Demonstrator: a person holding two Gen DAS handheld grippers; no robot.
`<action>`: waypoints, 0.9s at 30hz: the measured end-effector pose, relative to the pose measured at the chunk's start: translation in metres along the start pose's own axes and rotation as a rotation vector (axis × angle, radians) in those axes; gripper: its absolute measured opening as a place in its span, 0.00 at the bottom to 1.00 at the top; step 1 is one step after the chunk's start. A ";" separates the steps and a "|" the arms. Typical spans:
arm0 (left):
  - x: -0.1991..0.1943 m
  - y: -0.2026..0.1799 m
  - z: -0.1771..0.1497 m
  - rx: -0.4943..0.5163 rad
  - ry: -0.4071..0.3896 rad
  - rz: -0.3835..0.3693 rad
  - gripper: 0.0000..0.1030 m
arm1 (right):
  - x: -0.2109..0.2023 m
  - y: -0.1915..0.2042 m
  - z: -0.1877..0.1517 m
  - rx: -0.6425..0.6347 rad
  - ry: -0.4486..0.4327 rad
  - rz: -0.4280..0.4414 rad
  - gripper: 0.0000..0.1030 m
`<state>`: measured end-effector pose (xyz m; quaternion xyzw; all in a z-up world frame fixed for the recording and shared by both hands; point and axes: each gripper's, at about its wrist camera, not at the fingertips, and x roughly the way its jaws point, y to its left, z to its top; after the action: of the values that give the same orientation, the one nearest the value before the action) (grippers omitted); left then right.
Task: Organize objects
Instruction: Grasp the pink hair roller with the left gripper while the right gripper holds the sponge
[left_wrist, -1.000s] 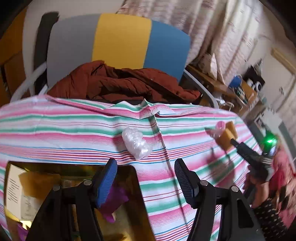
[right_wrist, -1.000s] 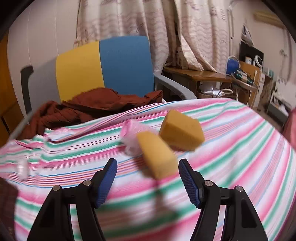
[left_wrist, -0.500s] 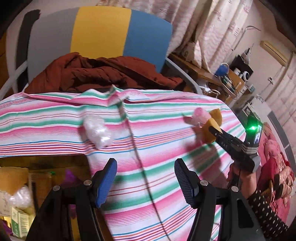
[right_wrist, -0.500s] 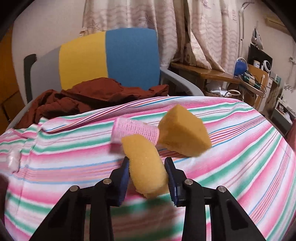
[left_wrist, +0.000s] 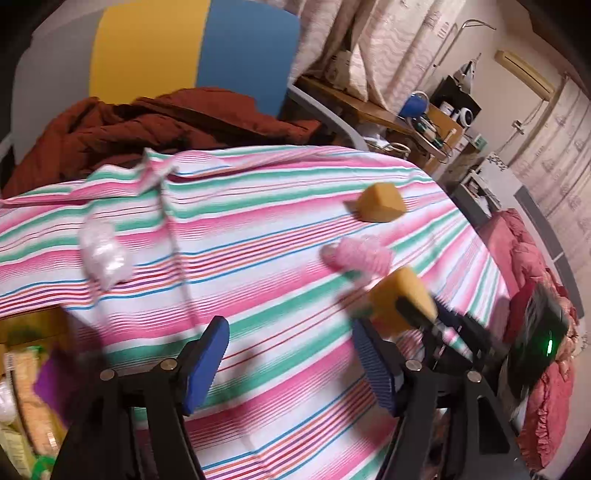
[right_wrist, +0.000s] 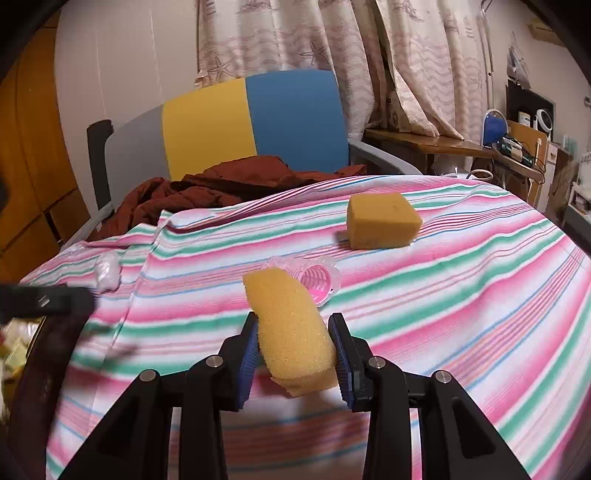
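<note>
My right gripper (right_wrist: 293, 326) is shut on a yellow sponge (right_wrist: 291, 332) and holds it just above the striped tablecloth (right_wrist: 461, 295). Right behind the sponge lies a pink hair roller (right_wrist: 319, 282), and a second sponge block (right_wrist: 382, 225) sits farther back on the right. A crumpled clear plastic bag (left_wrist: 103, 254) lies at the left of the cloth. My left gripper (left_wrist: 291, 350) hovers over the cloth's near part; its jaws are opening, with nothing between them. In the left wrist view, the right gripper (left_wrist: 413, 308) and its sponge (left_wrist: 399, 295) are close on the right.
A chair (right_wrist: 251, 122) with a grey, yellow and blue back stands behind the table, with a brown jacket (right_wrist: 221, 188) piled on its seat. A box of packets (left_wrist: 26, 387) sits at the table's left edge. A cluttered wooden desk (right_wrist: 443, 144) stands at the back right.
My right gripper closed on the yellow sponge and drew it back from the roller. My left gripper swung right, from over the box to over the cloth, and its jaws widened.
</note>
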<state>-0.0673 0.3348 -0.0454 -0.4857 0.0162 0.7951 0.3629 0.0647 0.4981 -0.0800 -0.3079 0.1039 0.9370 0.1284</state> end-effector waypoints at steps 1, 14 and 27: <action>0.003 -0.004 0.003 -0.001 0.000 -0.016 0.74 | -0.002 0.002 -0.003 -0.004 0.003 0.002 0.36; 0.097 -0.069 0.043 0.161 0.173 -0.081 0.83 | -0.018 0.014 -0.026 -0.063 -0.022 -0.007 0.36; 0.105 -0.063 0.035 0.231 0.157 -0.096 0.27 | -0.016 0.019 -0.028 -0.094 -0.039 -0.019 0.36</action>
<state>-0.0848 0.4532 -0.0883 -0.5016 0.1125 0.7291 0.4518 0.0866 0.4694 -0.0908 -0.2965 0.0542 0.9453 0.1248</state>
